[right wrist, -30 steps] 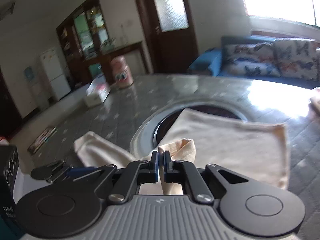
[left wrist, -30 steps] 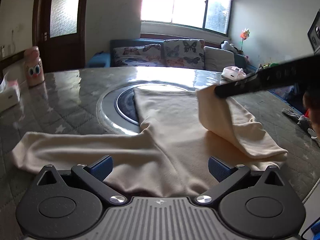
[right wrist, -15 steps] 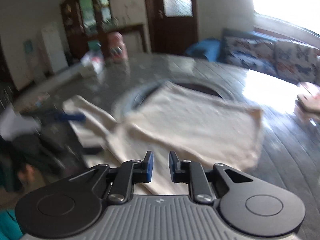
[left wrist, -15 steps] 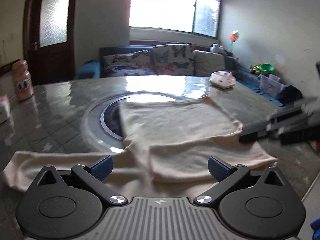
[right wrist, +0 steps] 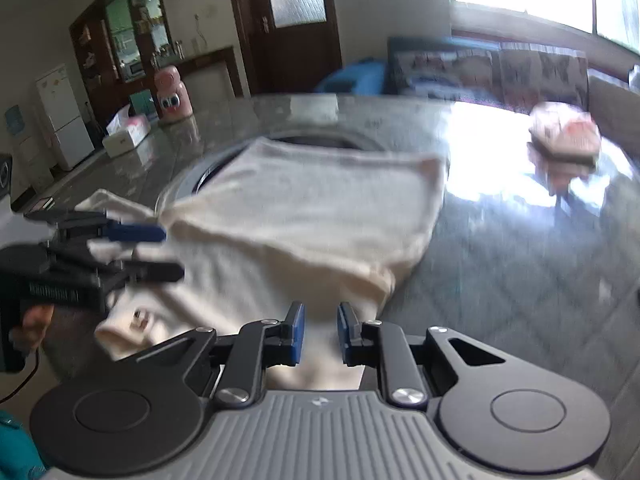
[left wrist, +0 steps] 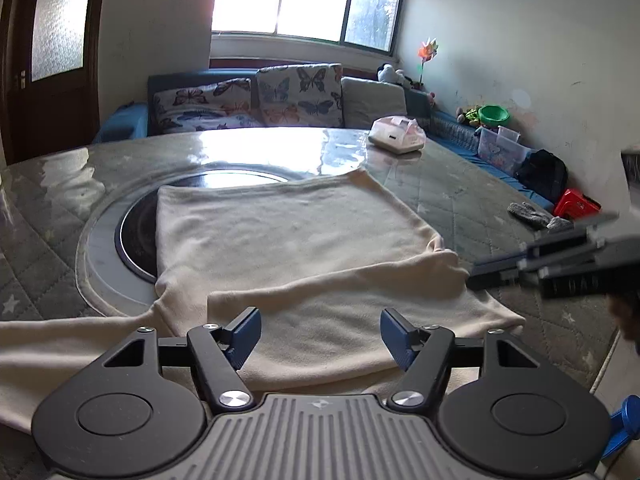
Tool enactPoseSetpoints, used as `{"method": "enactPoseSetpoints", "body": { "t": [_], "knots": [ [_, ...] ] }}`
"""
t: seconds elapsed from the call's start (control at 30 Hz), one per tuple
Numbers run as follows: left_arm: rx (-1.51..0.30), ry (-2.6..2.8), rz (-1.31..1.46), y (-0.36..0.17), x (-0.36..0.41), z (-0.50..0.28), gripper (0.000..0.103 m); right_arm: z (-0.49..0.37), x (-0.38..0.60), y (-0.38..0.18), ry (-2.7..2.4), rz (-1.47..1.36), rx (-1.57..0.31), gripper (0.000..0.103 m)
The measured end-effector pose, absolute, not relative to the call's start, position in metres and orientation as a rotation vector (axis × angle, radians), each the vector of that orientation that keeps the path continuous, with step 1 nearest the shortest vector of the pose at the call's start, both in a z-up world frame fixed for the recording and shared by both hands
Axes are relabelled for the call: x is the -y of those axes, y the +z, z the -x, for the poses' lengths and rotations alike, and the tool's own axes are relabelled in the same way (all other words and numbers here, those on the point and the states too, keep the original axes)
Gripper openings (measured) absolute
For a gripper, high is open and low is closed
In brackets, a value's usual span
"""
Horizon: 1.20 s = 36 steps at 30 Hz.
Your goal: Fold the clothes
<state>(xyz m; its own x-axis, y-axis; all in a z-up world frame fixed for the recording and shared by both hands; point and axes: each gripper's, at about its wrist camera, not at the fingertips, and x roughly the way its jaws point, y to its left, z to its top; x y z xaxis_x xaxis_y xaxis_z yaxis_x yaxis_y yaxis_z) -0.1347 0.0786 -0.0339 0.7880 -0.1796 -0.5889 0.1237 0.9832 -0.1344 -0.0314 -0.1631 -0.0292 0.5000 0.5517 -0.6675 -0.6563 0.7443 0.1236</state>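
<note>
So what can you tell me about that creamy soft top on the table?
The cream knit long-sleeved top looks soft and fleecy. It lies flat on the grey quilted-pattern table, its body partly covering the round dark glass inset. One sleeve is folded across the near part of the body; the other sleeve stretches out flat toward the left. The left gripper hovers over the folded sleeve with jaws closing, not pinching it.

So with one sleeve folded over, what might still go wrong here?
The folded sleeve lies loose, so the left gripper, whose jaws are closing just above it with nothing pinched, might drag it askew. The other sleeve is still spread out. The cream top half covers the table's round inset and could slide on it.
</note>
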Motion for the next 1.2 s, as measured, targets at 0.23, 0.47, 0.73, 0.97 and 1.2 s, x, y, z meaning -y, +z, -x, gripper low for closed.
{"method": "enactPoseSetpoints", "body": {
  "t": [0.23,0.47,0.73,0.97,1.2],
  "knots": [
    [-0.68,-0.134,0.117,-0.041,-0.086,0.127,0.068,0.003,0.144,-0.042,0.728,0.175,-0.744,0.016],
    [-0.648,-0.148,0.155,-0.035,-0.093,0.119,0.069,0.006,0.141,-0.039,0.746,0.202,-0.721,0.016],
    [-0.648,-0.135,0.171,-0.043,-0.102,0.118,0.067,0.012,0.131,-0.045,0.762,0.252,-0.724,0.017],
    [-0.624,-0.076,0.146,-0.039,-0.11,0.146,0.067,0.038,0.112,-0.038,0.858,0.311,-0.7,0.019],
    [-0.646,-0.002,0.134,-0.046,-0.12,0.163,0.062,0.057,0.091,-0.045,0.921,0.387,-0.712,0.021]
  ]
}}
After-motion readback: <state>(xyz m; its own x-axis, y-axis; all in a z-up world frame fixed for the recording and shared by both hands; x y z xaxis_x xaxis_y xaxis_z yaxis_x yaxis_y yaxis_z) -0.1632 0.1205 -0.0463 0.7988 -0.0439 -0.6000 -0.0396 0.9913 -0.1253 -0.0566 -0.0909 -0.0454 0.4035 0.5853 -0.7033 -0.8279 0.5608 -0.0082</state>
